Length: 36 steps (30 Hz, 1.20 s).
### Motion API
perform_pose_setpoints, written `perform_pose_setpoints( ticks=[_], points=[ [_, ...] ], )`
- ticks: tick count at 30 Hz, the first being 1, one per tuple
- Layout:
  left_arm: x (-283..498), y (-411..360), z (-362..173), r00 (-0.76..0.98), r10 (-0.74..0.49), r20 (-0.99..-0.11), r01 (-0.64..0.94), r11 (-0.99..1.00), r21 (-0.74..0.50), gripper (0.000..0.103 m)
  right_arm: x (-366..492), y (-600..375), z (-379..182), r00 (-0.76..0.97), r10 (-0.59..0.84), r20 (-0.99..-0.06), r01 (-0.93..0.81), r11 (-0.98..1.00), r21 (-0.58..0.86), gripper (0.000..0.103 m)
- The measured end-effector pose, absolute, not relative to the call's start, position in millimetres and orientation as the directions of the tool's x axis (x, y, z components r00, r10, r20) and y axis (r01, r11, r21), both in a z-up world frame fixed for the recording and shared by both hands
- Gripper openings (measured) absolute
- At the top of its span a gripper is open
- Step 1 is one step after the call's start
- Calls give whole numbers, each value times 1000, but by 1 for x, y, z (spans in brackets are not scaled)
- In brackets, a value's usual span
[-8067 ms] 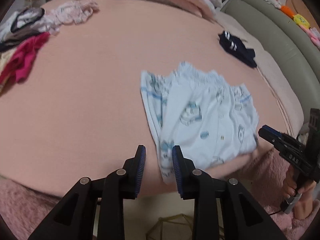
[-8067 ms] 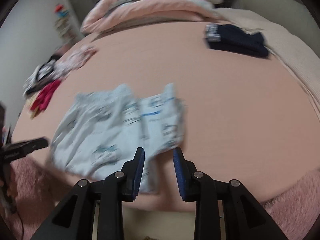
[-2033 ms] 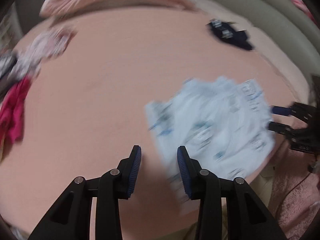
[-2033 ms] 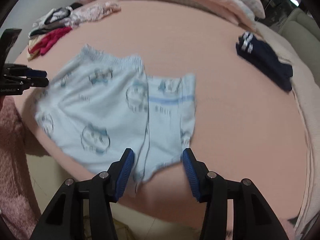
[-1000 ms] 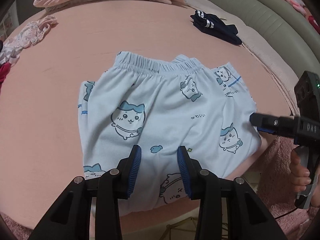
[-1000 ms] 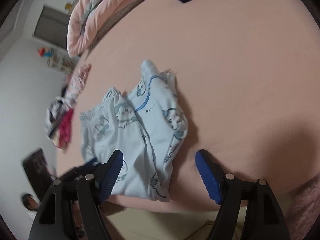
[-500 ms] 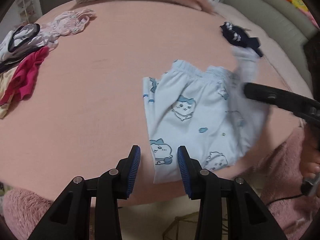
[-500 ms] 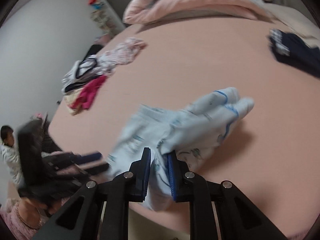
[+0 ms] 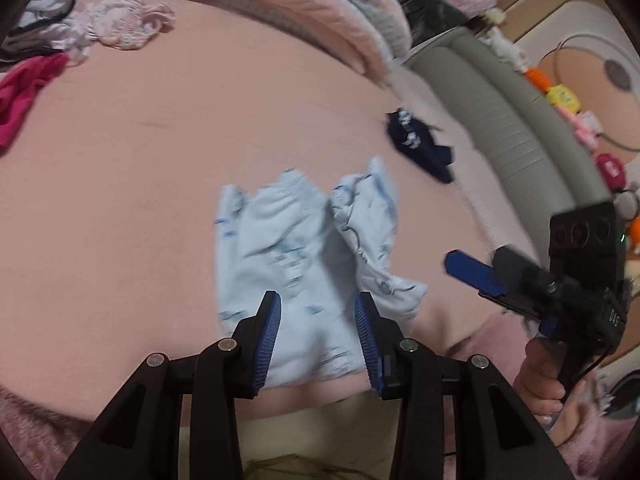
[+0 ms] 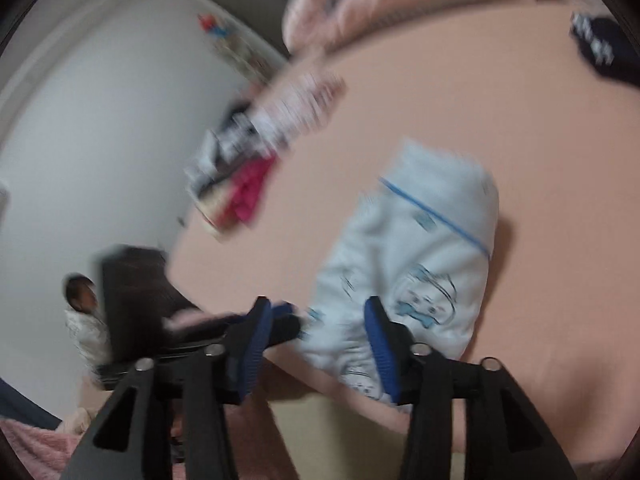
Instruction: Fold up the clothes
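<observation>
1. Left gripper (image 9: 317,338): jaws apart, nothing pinched, poised over the near hem of the pale blue shorts (image 9: 296,280), apparently ready for the next fold.
2. Right gripper (image 10: 318,344): jaws just opening, parted with no cloth between the pads, off to the right of the shorts; seemingly just let go of the leg laid across.
3. Just ahead of both grippers: shorts lying at the near edge of the pink bed (image 9: 160,184), right leg folded over the left but bunched and rumpled, so probably in need of smoothing before a second fold.
4. Farther right, beyond the shorts: navy garment (image 9: 420,148) lying apart, likely already dealt with.
5. Far left: heap of mixed clothes (image 9: 60,40), red piece included, presumably waiting their turn.
6. Farthest back: pink duvet (image 9: 300,4) rolled along the head of the bed.
</observation>
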<state>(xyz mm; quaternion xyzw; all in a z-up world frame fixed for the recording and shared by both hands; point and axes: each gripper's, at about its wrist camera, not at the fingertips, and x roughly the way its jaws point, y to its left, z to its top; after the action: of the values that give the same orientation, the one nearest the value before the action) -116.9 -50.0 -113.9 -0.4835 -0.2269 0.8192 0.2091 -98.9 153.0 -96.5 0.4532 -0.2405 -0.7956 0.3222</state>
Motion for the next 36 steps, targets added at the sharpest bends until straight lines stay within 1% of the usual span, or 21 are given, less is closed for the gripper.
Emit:
perform_pose_setpoints(
  ticks=[1, 2, 4, 6, 7, 8, 9, 11, 13, 15, 16, 17, 18, 19, 20, 22, 27, 29, 32, 35, 36],
  points=[
    [-121, -47, -112, -437, 589, -680, -131, -790, -599, 35, -96, 163, -91, -417, -729, -542, 281, -671, 686, 53],
    [-125, -42, -113, -425, 611, -668, -136, -773, -620, 35, -95, 174, -92, -453, -702, -550, 246, -691, 679, 54],
    [-131, -31, -116, -404, 627, -666, -139, -762, -633, 37, -99, 191, -103, -507, -590, -628, 132, -773, 620, 54],
    [-135, -21, -120, -382, 632, -674, -137, -761, -634, 43, -106, 204, -129, -496, -481, -723, -7, -830, 558, 54],
    [-137, -18, -121, -369, 643, -671, -128, -751, -648, 47, -108, 207, -142, -475, -454, -754, -52, -840, 539, 54],
    [-140, -17, -122, -363, 650, -667, -115, -742, -660, 52, -107, 207, -153, -453, -466, -760, -58, -835, 546, 54],
    [-142, -15, -123, -356, 658, -663, -103, -733, -672, 53, -107, 207, -163, -431, -477, -766, -64, -831, 553, 54],
    [-148, -13, -124, -356, 675, -646, -90, -713, -695, 54, -105, 200, -173, -397, -475, -785, -44, -845, 533, 54],
    [-157, -9, -126, -342, 722, -602, -74, -659, -749, 56, -108, 184, -173, -387, -467, -795, 4, -863, 505, 54],
    [-164, 0, -132, -313, 705, -636, -51, -681, -730, 57, -109, 174, -172, -378, -480, -792, 45, -864, 502, 54],
    [-165, 4, -136, -299, 670, -679, -47, -721, -691, 57, -109, 169, -171, -370, -491, -788, 68, -861, 504, 54],
    [-165, 7, -140, -288, 648, -705, -50, -746, -664, 54, -108, 160, -171, -357, -502, -788, 97, -859, 503, 54],
    [-165, 10, -144, -277, 624, -730, -54, -769, -637, 43, -107, 154, -171, -346, -506, -790, 122, -859, 496, 54],
    [-165, 12, -149, -267, 600, -754, -58, -791, -609, 6, -105, 151, -170, -339, -505, -794, 135, -861, 490, 54],
    [-164, 11, -149, -269, 595, -757, -61, -795, -603, 7, -103, 149, -169, -329, -506, -797, 147, -861, 486, 54],
    [-157, -2, -138, -327, 598, -732, -61, -786, -615, 7, -102, 152, -166, -326, -508, -798, 147, -861, 488, 54],
    [-124, -49, -109, -443, 554, -704, -30, -794, -607, 7, -103, 177, -147, -411, -459, -788, 89, -880, 466, 54],
    [-112, -66, -105, -482, 489, -727, -12, -833, -553, 7, -108, 178, -137, -432, -444, -785, 99, -888, 448, 54],
    [-118, -76, -134, -396, 504, -767, 13, -833, -554, 7, -127, 153, -121, -438, -441, -783, 181, -897, 404, 54],
    [-125, -74, -176, -298, 458, -838, 45, -870, -491, 8, -143, 118, -115, -433, -431, -792, 258, -901, 349, 54],
    [-124, -74, -176, -310, 456, -835, 39, -871, -490, 9, -148, 106, -114, -430, -428, -795, 282, -900, 331, 54]
  ],
)
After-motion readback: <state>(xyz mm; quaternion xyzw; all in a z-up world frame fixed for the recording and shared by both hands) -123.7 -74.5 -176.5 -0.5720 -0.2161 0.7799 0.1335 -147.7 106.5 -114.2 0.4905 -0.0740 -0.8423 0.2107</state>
